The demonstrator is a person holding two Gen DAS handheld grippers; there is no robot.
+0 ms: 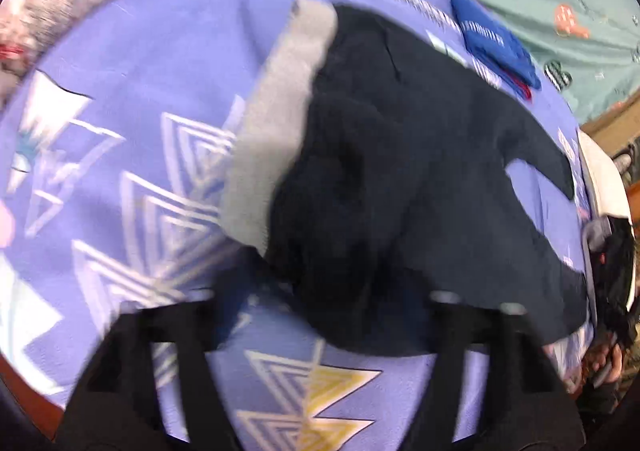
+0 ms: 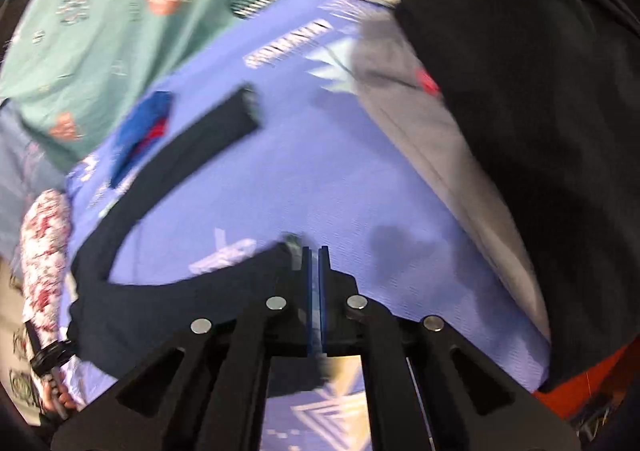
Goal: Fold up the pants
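Your right gripper (image 2: 316, 251) is clamped on a pants (image 1: 400, 171) leg hem, your left gripper (image 1: 320, 307) released, so no fold is finished yet.

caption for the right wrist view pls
Right hand-held gripper shut beside a dark pants leg on the purple sheet.

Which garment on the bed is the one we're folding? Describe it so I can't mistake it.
Start at the lilac bedspread with triangle patterns. The dark navy pants lie across its middle, legs spread apart. Unlike the small bright blue folded item beyond them, they are large, almost black, with a grey lining showing at one edge.
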